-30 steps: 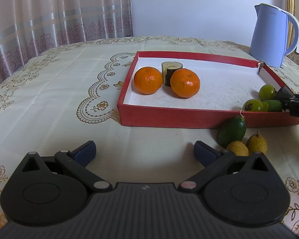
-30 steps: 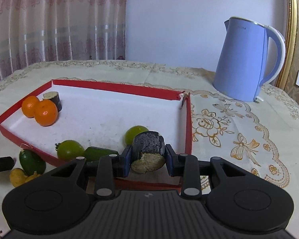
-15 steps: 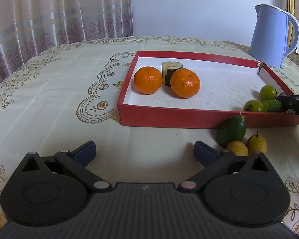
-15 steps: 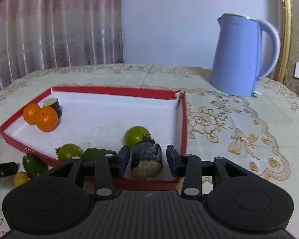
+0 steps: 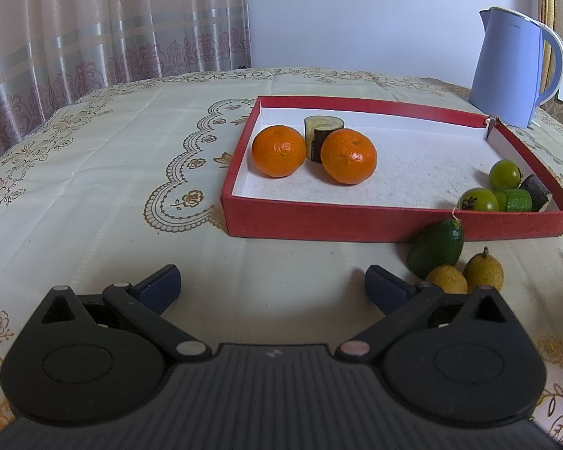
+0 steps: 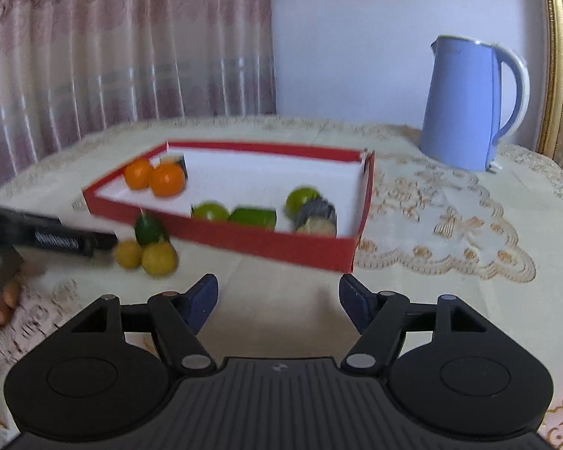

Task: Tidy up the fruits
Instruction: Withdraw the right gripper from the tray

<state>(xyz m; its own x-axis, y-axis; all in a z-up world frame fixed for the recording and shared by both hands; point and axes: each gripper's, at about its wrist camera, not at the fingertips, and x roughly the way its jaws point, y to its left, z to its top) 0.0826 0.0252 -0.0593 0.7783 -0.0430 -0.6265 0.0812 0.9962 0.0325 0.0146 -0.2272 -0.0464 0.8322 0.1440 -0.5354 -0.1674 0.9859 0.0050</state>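
Note:
A red tray [image 5: 356, 221] [image 6: 319, 251] holds two oranges [image 5: 279, 150] [image 6: 167, 179], a dark cut piece [image 5: 322, 131] behind them, two green round fruits [image 5: 505, 173] [image 6: 210, 211], a green chunk [image 5: 518, 200] [image 6: 253, 216] and a dark cut piece [image 5: 536, 192] [image 6: 317, 214] in the near right corner. On the cloth outside lie a dark green fruit [image 5: 437, 248] [image 6: 149, 229] and two yellow fruits [image 5: 483, 270] [image 6: 159, 258]. My left gripper [image 5: 273, 281] is open and empty, short of the tray. My right gripper [image 6: 277, 296] is open and empty, pulled back from the tray.
A blue kettle [image 5: 514, 71] [image 6: 469, 105] stands behind the tray's far right corner. The left gripper's arm [image 6: 56, 238] and a hand show at the left of the right wrist view. Curtains hang behind the table.
My right gripper opened, left the dark cut piece in the tray's near right corner and drew back out of the tray. The left gripper has not moved.

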